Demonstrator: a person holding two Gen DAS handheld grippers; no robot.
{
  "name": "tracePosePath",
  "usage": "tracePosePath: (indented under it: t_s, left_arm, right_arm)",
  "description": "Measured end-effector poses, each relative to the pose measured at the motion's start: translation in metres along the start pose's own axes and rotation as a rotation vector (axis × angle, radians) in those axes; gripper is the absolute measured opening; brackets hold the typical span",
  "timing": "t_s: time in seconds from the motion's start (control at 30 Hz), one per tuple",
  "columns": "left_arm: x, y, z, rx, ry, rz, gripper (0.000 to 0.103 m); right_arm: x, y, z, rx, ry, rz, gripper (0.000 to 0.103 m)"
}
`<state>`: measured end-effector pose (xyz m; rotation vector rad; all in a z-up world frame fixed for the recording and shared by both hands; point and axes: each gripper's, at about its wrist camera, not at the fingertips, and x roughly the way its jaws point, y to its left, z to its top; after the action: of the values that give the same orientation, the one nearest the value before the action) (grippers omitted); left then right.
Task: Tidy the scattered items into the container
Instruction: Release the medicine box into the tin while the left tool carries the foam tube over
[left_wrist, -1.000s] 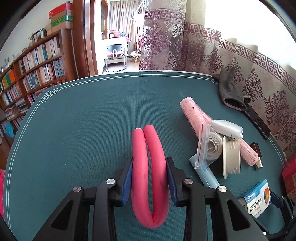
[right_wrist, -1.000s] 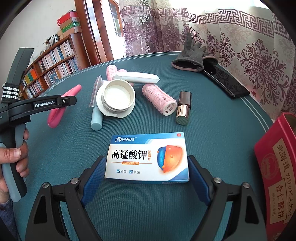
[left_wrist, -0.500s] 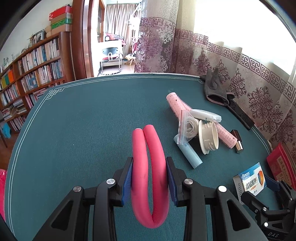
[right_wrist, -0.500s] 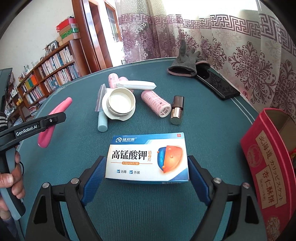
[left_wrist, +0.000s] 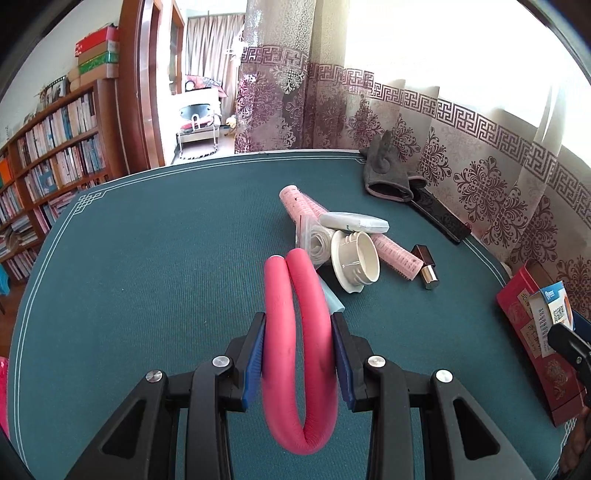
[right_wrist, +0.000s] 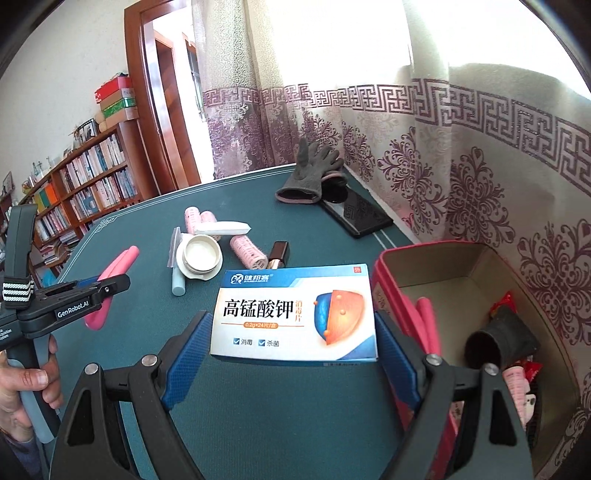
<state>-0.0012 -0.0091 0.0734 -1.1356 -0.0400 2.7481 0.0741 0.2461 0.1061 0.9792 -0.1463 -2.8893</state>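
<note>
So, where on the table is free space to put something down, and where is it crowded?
The green cloth is bare from the bookshelf-side edge up to the white lid. Crowded: the lid, pink rollers and lipstick cluster mid-table; the grey glove lies by the curtain, the red box nearer.

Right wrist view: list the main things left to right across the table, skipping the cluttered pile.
Left gripper holding the pink foam curler → medicine box in the right gripper → red box.
</note>
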Motion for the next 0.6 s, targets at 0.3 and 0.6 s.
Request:
tracePosePath:
  t_s: [0.3, 0.6]
  left_arm:
    - [-0.010, -0.029, -0.002, 0.049, -0.003, -0.039, 0.036]
    - [-0.019, -0.059, -0.005, 0.115, -0.006, -0.080, 0.036]
  right_arm:
    - [-0.034, -0.073, 0.009, 0.113, -0.059, -0.173, 0.088]
    - [-0.041, -0.100, 0.016, 0.114, -0.065, -0.265, 0.088]
